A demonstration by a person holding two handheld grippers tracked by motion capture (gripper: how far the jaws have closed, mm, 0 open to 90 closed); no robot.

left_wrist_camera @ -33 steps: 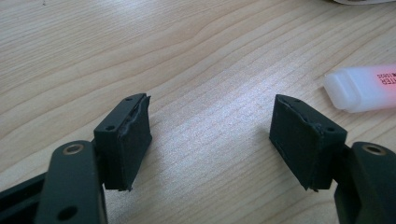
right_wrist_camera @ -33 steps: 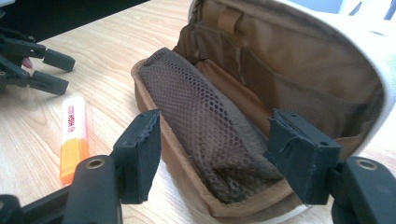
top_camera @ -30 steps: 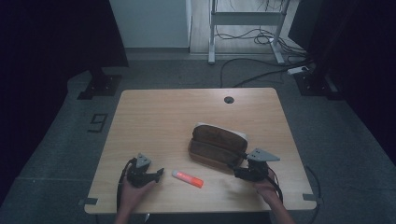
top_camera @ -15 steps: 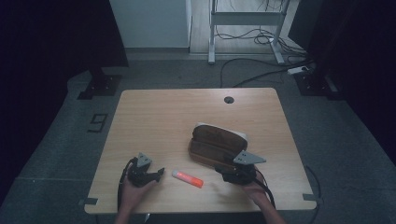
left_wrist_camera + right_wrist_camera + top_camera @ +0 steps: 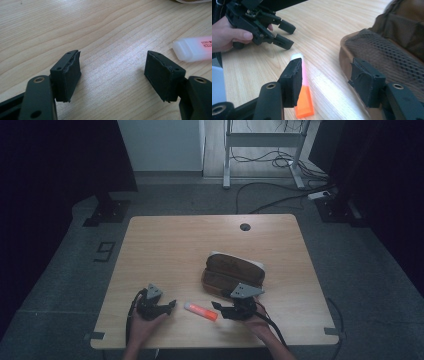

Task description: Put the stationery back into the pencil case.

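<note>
An orange-and-pink highlighter [image 5: 200, 310] with a white cap lies near the table's front edge. Behind it sits an open brown pencil case [image 5: 232, 272] with a mesh lining [image 5: 392, 50]. My right gripper [image 5: 216, 309] points left at the highlighter's orange end [image 5: 304, 103]. Its jaws have just been closing a little, but they stand open [image 5: 324, 82] with nothing between the pads, and the highlighter lies just beyond the left jaw. My left gripper [image 5: 171, 307] rests to the left, open [image 5: 112, 72] over bare wood, with the highlighter's cap [image 5: 193, 48] just right of it.
The wooden table [image 5: 190, 250] has a round cable hole [image 5: 245, 227] near its far edge. A person's hand holds the left gripper [image 5: 288, 35] across from the right one. Cables and a metal frame [image 5: 260, 140] lie on the floor beyond the table.
My right gripper has moved left along the front of the pencil case, up to the highlighter's orange end. The left gripper has stayed put.
</note>
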